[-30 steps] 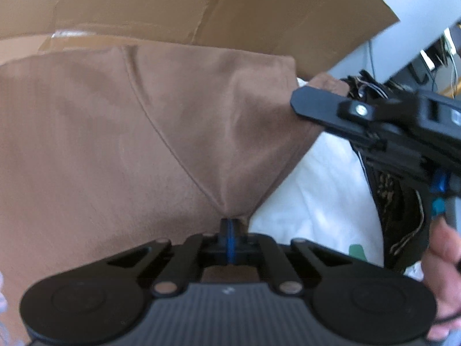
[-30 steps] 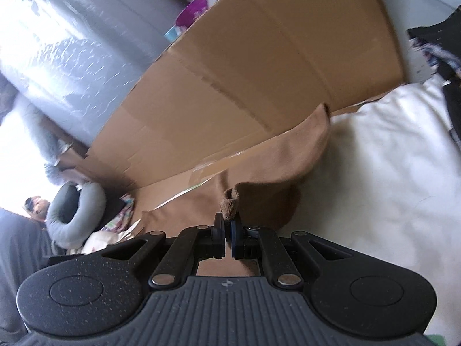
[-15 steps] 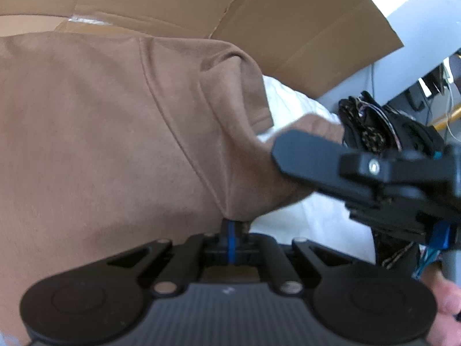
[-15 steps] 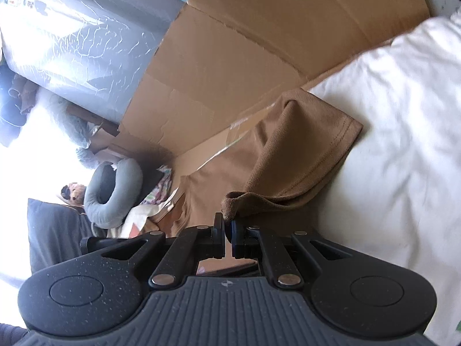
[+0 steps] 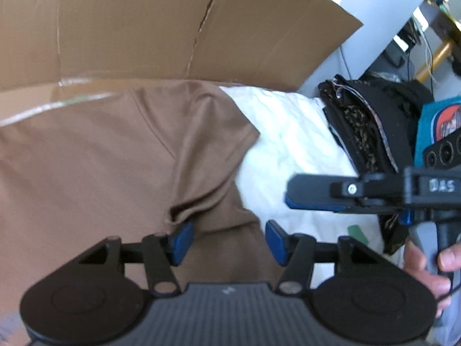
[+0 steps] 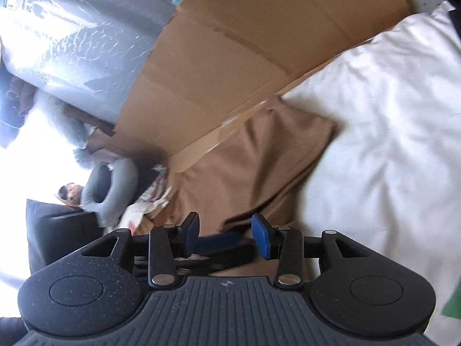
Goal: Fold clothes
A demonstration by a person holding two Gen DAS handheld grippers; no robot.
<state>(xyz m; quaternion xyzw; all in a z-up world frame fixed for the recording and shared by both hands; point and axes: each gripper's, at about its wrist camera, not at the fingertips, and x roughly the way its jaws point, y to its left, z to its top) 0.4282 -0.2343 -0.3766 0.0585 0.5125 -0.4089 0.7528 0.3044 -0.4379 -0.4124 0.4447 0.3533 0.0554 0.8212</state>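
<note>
Beneath my two grippers: one brown cotton T-shirt [image 5: 95, 155] lying flat on a white sheet [image 5: 291, 132], flattened cardboard [image 5: 144, 23] at twelve o'clock. My left gripper [image 5: 226, 242]: fingers apart, empty. My right gripper [image 6: 226, 235]: fingers apart, empty. One dark clothes pile [image 5: 371, 121] at two o'clock.

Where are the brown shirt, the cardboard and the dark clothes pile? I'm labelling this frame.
brown shirt [image 5: 86, 173], left wrist view, on its flat body.
cardboard [image 5: 129, 28], left wrist view, on the upright panel.
dark clothes pile [image 5: 374, 115], left wrist view, on the top black garment.
</note>
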